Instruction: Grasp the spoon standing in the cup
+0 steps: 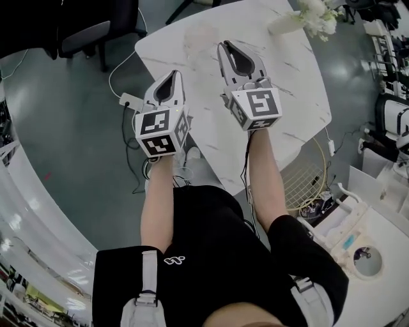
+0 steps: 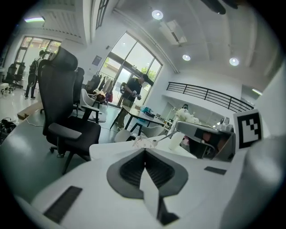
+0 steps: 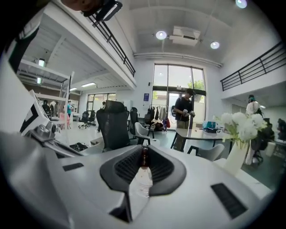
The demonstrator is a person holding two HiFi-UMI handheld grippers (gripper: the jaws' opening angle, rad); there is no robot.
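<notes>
Bench (image 1: 281,102), white marble-pattern top. Its near-left edge is not far from the work, so anything knocked over could roll off. Vase of white flowers (image 1: 307,19) at the far right is well apart and at little risk. Cup (image 2: 142,143), clear and light-looking, stands on the far left part of the bench just beyond the right gripper (image 1: 223,46). The main hazard is a sideways or slanted pull on the spoon, which would lever against the rim and tip or drag the cup. Left gripper (image 1: 177,75) has its jaws together on nothing and is held back, so it does not steady the cup. Spoon (image 3: 144,157): the right jaws are clamped on its handle near their tips. The bite looks narrow, so the handle may twist or slide out if lifted fast. Appearance: slim, a dark reddish-brown piece at the jaw tips with a pale translucent stretch behind. From the left gripper view, a thin handle leans rightward out of the cup. The bowl cannot be made out.
</notes>
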